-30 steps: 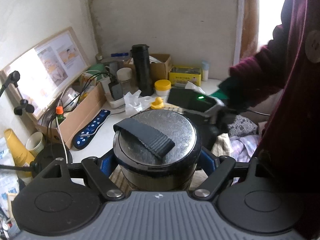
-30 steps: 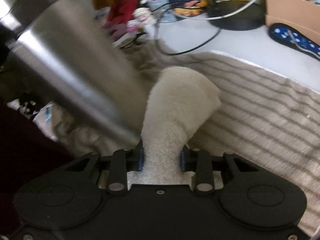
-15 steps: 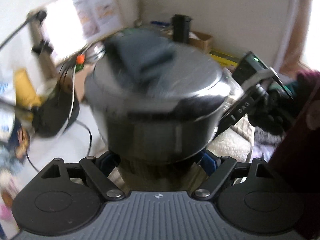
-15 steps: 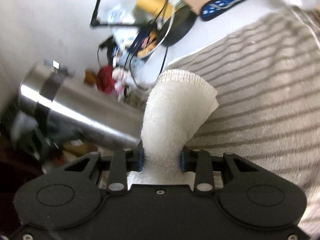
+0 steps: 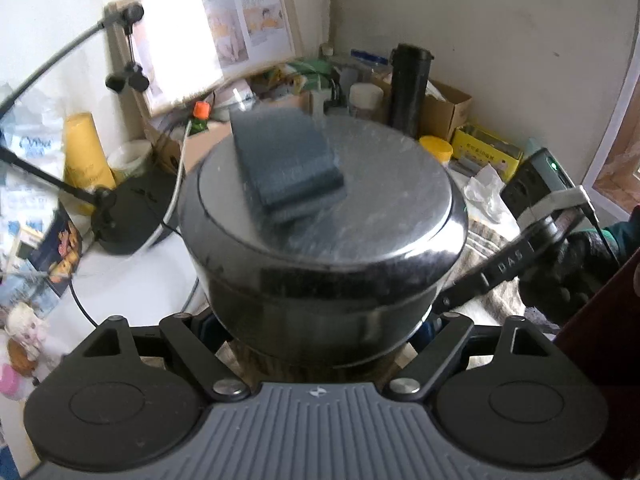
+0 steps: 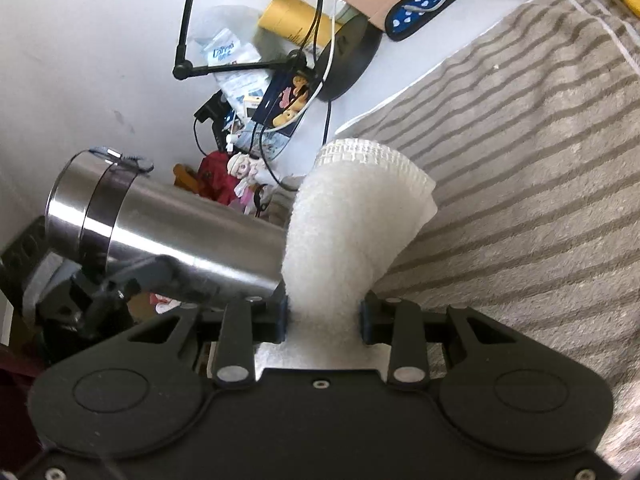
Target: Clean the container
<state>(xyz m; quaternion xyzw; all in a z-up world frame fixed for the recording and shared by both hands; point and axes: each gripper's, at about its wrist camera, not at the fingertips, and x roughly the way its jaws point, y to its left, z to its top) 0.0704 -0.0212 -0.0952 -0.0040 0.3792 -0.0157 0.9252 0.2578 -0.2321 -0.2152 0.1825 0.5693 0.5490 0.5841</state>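
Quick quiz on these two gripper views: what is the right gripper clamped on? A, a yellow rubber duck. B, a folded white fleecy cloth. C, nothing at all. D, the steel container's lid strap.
B: in the right wrist view the right gripper has its blue pads pressed on both sides of the folded white cloth, which stands up beside the steel container.

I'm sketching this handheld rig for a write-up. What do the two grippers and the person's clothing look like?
The left gripper has a ribbed grey body with a small white logo, black linkage arms with silver pivot screws, round black side discs and blue pads. The right gripper is all black with the same layout; from the left camera it shows pale "DAS" lettering and a green light. The person wears a dark glove and maroon sleeve.
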